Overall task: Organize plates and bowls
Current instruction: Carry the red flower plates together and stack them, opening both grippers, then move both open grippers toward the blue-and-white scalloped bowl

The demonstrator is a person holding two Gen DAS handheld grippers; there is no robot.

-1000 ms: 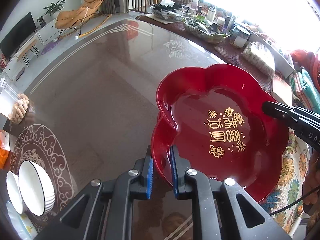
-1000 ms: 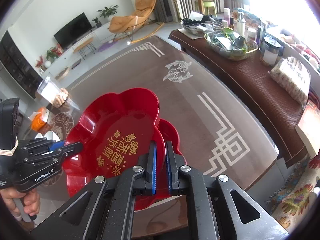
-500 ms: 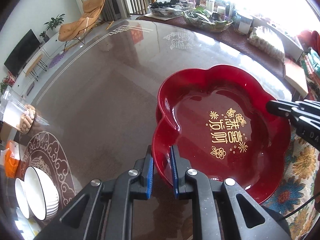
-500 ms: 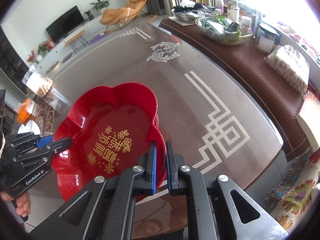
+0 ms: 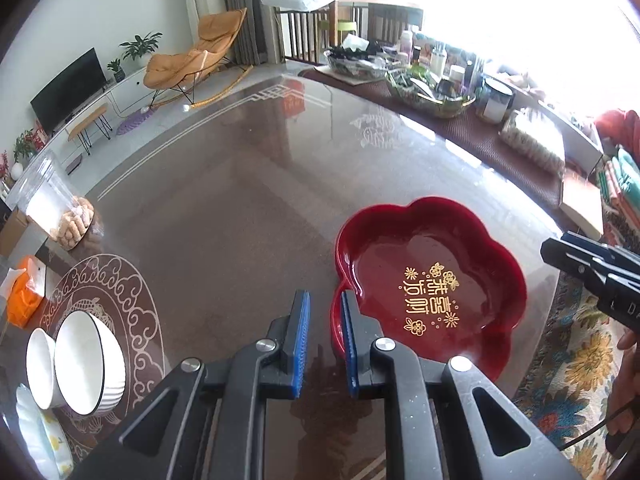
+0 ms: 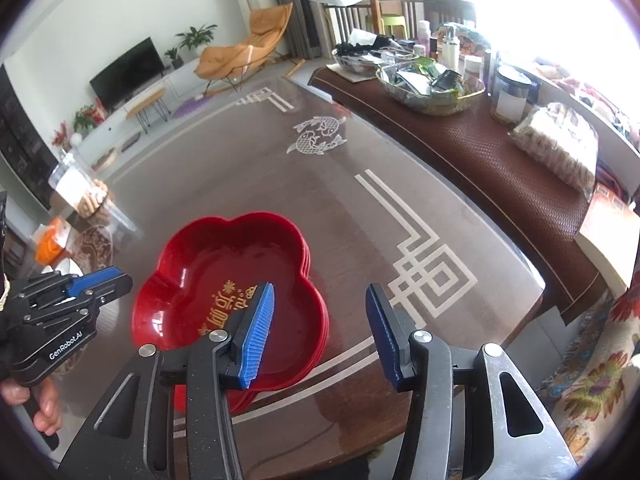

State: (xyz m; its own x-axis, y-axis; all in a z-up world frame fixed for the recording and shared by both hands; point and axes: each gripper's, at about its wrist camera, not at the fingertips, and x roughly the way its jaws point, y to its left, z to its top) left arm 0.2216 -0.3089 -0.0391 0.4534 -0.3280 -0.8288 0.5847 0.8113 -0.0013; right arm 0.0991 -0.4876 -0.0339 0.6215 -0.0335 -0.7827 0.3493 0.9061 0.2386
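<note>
A stack of red flower-shaped plates (image 5: 432, 248) with gold characters lies on the glass table near its front right corner; the stacked rims (image 6: 310, 256) show in the right wrist view. My right gripper (image 6: 320, 288) hovers over the stack's near edge, its jaws opening, with one finger above the top plate, the other above bare table and no pad touching. My left gripper (image 5: 324, 312) sits at the stack's left lobe with a narrow gap between its pads and nothing pressed between them. Two white bowls (image 5: 88, 364) lean together at the far left.
A clear jar of snacks (image 5: 52, 204) and an orange pack (image 5: 24, 300) sit at the table's left. Baskets and bottles (image 5: 432, 92) crowd the brown mat along the far side. The table's edge (image 6: 532, 280) drops to a flowered rug on the right.
The right gripper's jaws came apart off the red plate's rim. The left gripper drew back, so the plate now looks smaller and sits level on the stack.
</note>
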